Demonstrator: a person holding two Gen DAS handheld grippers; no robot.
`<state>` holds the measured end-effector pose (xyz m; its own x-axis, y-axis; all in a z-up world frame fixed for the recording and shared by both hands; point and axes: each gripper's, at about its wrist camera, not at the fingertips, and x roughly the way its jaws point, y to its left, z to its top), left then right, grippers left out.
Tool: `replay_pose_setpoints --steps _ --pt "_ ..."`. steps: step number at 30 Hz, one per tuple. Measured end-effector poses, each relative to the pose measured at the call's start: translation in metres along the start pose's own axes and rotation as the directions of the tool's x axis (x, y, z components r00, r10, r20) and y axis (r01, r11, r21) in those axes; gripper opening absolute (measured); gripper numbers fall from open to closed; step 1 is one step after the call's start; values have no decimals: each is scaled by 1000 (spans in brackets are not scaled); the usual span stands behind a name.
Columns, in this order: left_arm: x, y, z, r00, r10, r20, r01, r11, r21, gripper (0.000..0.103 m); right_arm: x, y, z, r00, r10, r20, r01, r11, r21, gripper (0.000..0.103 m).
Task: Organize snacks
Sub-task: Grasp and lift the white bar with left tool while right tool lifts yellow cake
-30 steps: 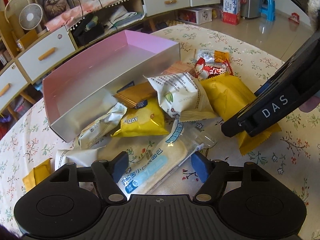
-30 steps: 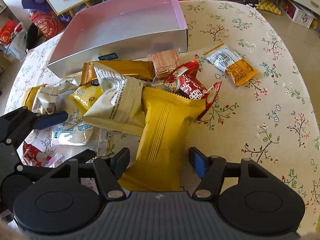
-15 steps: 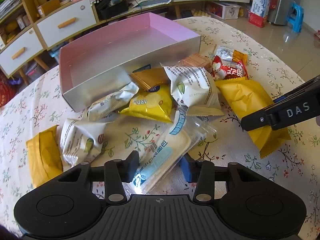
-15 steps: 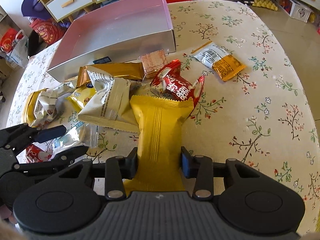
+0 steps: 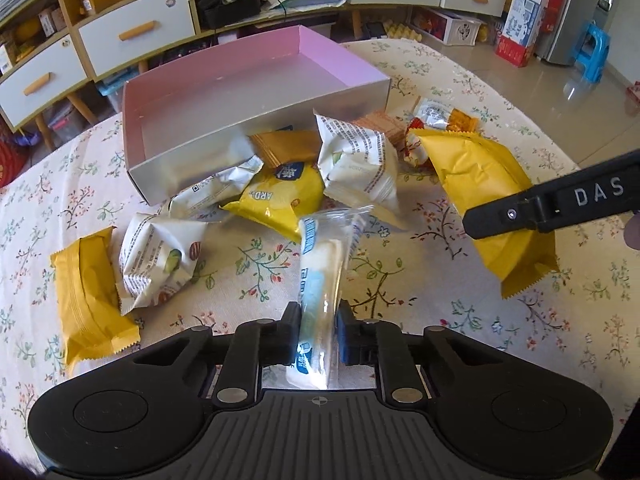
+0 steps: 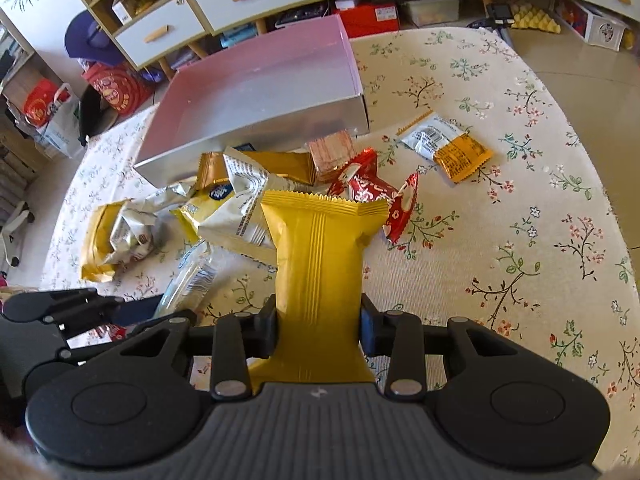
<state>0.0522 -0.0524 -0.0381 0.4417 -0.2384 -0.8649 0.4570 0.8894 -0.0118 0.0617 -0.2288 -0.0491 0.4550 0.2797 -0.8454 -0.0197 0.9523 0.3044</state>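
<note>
My left gripper [image 5: 318,330] is shut on a clear white-and-blue snack packet [image 5: 322,276] and holds it lifted above the table. My right gripper [image 6: 319,330] is shut on a big yellow snack bag [image 6: 318,264], also seen from the left wrist view [image 5: 480,184]. The empty pink box [image 5: 240,92] with silver walls stands behind the snack pile; it also shows in the right wrist view [image 6: 264,92]. Several loose snacks lie in front of it.
A yellow packet [image 5: 86,284] and a white nut packet [image 5: 160,256] lie at the left. A red candy wrapper [image 6: 372,192] and a white-orange packet [image 6: 448,146] lie at the right. The floral tablecloth [image 6: 520,240] covers the table. Drawers stand behind.
Both grippers have closed on their packets and lifted them. The white-blue packet now hangs upright in the left gripper; the yellow bag has risen off the pile.
</note>
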Motion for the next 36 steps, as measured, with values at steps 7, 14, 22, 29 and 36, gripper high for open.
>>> replay_pose_setpoints --steps 7,14,22,29,36 --pt "-17 7 1 999 -40 37 42 998 -56 14 -11 -2 1 999 16 37 -17 1000 20 35" --pt "-33 12 9 994 -61 90 71 992 -103 13 -18 3 8 997 39 68 -41 999 16 35" --pt "-52 20 17 985 -54 163 80 984 -159 11 -24 3 16 994 54 100 -56 998 21 35" --pt "-67 21 26 975 -18 223 60 981 -183 11 -25 6 19 992 60 109 -63 998 21 35" --pt "-67 36 52 965 58 256 0 975 -221 11 -24 12 40 991 79 105 -82 996 25 35"
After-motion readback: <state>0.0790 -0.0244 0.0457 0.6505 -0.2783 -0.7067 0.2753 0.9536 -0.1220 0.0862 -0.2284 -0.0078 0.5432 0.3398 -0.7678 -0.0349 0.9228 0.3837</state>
